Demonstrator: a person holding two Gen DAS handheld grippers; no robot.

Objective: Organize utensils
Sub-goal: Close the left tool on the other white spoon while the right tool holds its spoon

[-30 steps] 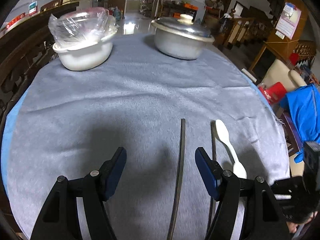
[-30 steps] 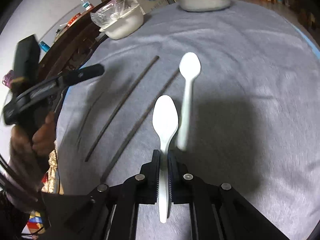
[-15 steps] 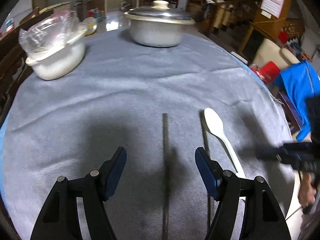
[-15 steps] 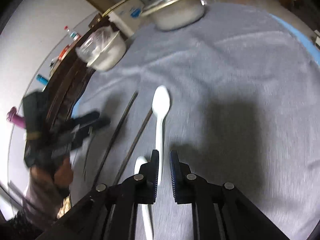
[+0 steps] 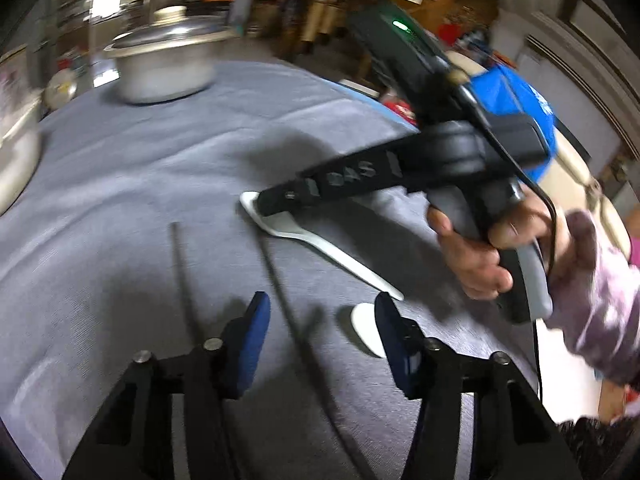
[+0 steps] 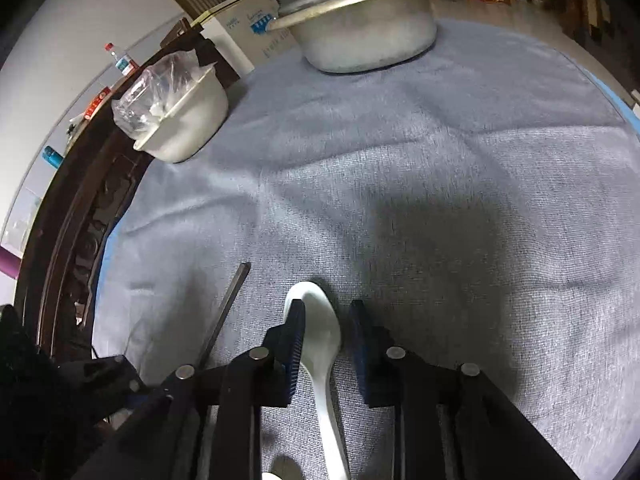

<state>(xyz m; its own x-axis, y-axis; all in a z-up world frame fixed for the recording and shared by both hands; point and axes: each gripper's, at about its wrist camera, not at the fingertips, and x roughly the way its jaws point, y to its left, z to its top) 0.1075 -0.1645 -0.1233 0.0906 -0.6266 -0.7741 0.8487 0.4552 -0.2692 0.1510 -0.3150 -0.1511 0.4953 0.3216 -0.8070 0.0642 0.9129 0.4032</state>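
I am hovering the left gripper point(image 5: 320, 316), jaws just narrowing but apart, astride the nearer chopstick point(image 5: 282, 292) running lengthwise between them, while the right gripper point(image 6: 325, 320) is gaping slightly over a white spoon point(image 6: 320, 334).

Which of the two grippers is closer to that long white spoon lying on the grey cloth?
Right. The right gripper straddles the white spoon's bowl, without visibly pinching it. The left gripper is beside the handle end, over a dark chopstick.

Home dining room: clothed table point(image 6: 460, 168), lidded pot point(image 6: 360, 28).
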